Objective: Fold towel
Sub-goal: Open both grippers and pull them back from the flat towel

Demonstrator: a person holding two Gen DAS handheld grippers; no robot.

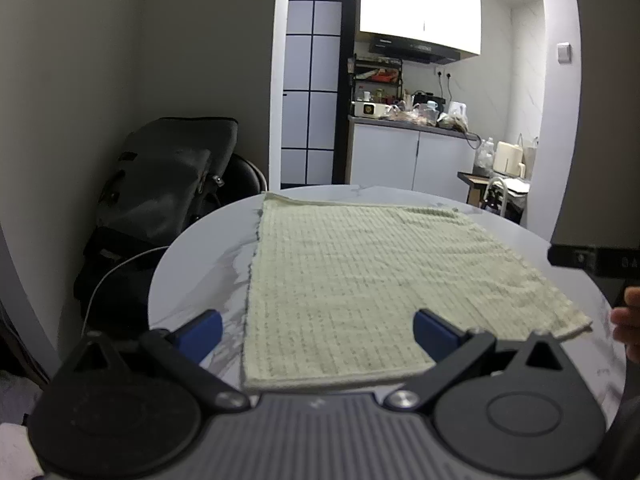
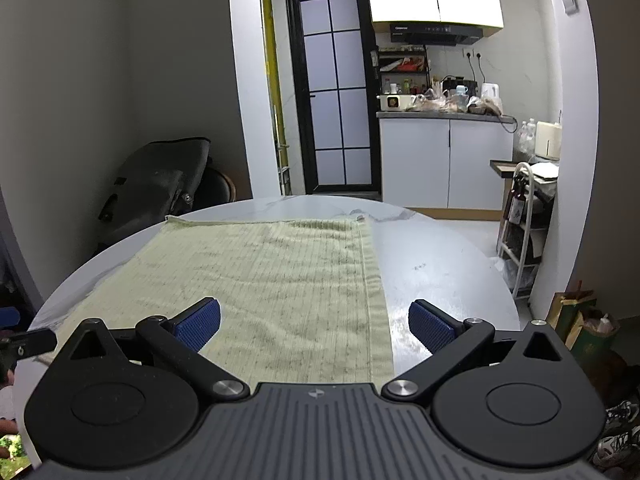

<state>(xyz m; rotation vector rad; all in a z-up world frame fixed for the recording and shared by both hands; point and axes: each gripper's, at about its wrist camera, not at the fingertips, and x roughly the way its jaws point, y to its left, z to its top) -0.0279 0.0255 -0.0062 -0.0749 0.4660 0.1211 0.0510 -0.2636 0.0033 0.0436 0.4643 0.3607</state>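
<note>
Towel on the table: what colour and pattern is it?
Pale green towel with a fine grid weave, clearest in the left wrist view.

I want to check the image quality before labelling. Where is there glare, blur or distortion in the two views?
Left wrist view: the upper cabinet is blown out to white, the walls bow from the fisheye, and the towel is fairly sharp. Right wrist view: the same cabinet glares, a sheen lies on the table beside the towel, and the corners are dark.

We see a round white marble-patterned surface [image 1: 192, 264] carrying one pale green waffle-weave cloth towel [image 1: 352, 280], spread flat across its middle, with bare surface on either side.
</note>
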